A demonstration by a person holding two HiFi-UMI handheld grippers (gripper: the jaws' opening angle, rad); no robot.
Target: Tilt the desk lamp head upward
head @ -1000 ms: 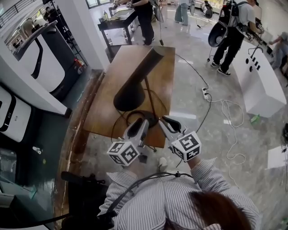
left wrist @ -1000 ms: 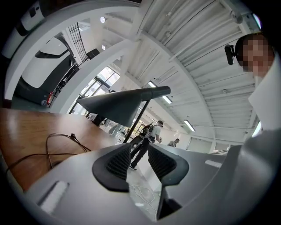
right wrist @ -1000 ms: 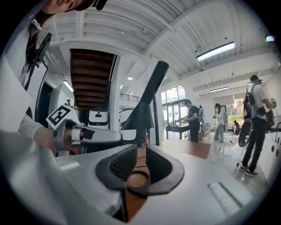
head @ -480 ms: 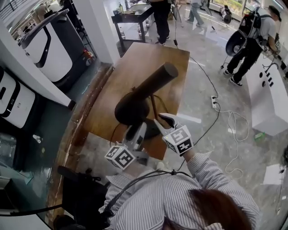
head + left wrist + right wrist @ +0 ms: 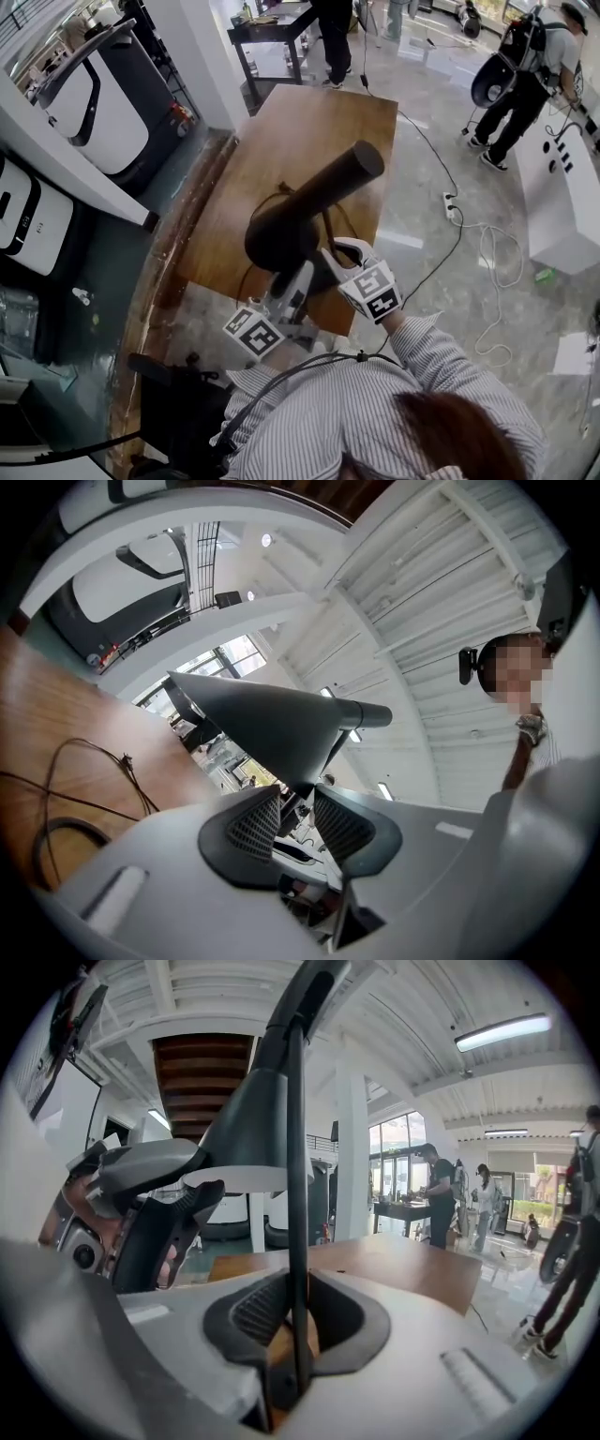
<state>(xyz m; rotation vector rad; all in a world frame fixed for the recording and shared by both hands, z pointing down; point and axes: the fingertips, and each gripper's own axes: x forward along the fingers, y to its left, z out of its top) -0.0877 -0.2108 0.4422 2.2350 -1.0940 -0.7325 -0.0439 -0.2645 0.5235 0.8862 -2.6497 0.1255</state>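
A dark grey desk lamp stands on the wooden table (image 5: 309, 122). Its cone-shaped head (image 5: 314, 202) lies tilted, wide end toward me. My left gripper (image 5: 298, 277) reaches up from below to the shade's near rim. In the left gripper view its jaws (image 5: 298, 803) have just been closing, and the lower edge of the lamp head (image 5: 272, 728) sits pinched between the pads. My right gripper (image 5: 333, 255) is at the thin black stem (image 5: 296, 1194), and the tips of its jaws (image 5: 296, 1307) are closed on the stem low down. The lamp's base is hidden under the head.
A black cable (image 5: 84, 789) loops over the tabletop on the left. White machines (image 5: 94, 94) stand at the left, a black side table (image 5: 272, 28) behind. A power strip and cords (image 5: 453, 211) lie on the floor at the right, near a white counter (image 5: 562, 216) and people (image 5: 525, 75).
The lamp head has swung from steeply downward to a raised tilt. The right gripper came in and down onto the stem. The left gripper moved forward under the shade's rim.
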